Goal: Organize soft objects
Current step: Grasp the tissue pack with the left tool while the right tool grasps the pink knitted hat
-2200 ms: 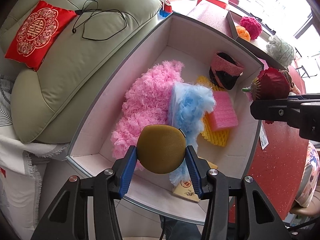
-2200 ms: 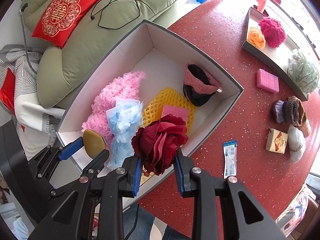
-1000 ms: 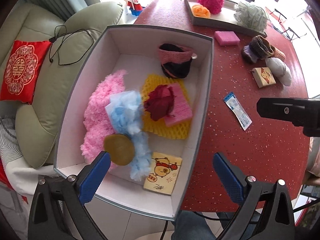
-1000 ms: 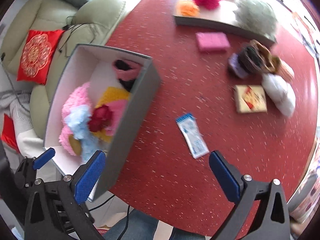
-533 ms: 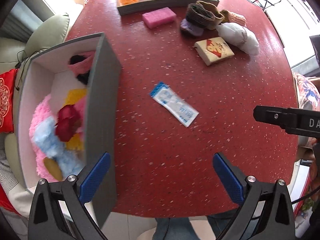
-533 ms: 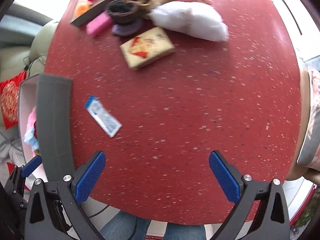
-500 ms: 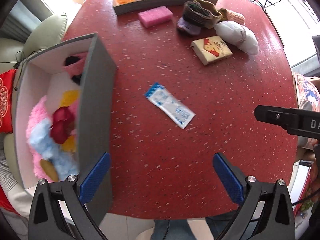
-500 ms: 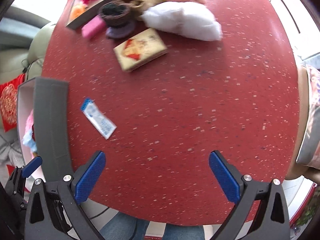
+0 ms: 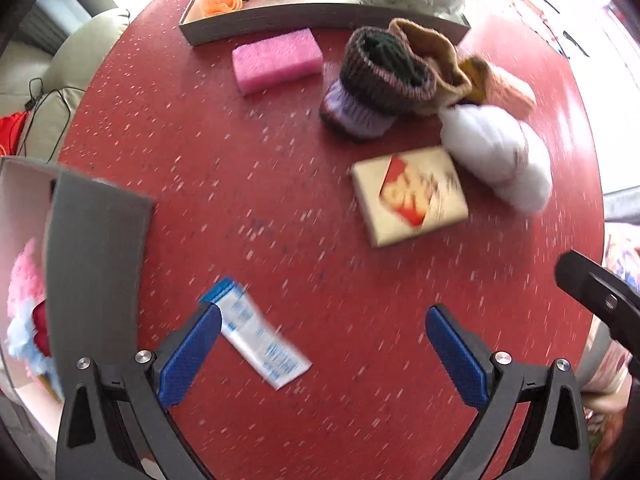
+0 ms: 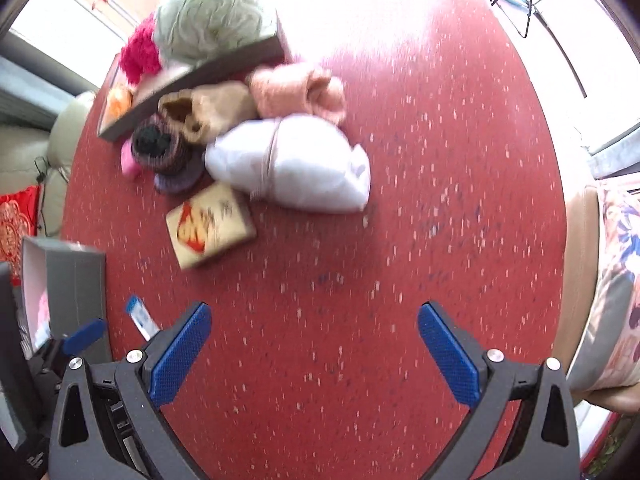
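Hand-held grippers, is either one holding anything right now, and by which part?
Nothing is held. The left hand-held gripper and the right hand-held gripper are both wide open above the red table, with only tabletop between their fingers.

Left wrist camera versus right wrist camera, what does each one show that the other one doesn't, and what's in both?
Only the left wrist view shows the whole pink sponge and the fluffy pink things inside the gray box; the open left claw frames it.

Only the right wrist view shows the peach knit roll clearly, a floral cushion at the right edge, and the open right claw.

Both show the red table, white bundle, yellow packet, blue-and-white sachet, dark knit hat and tray with the green puff.
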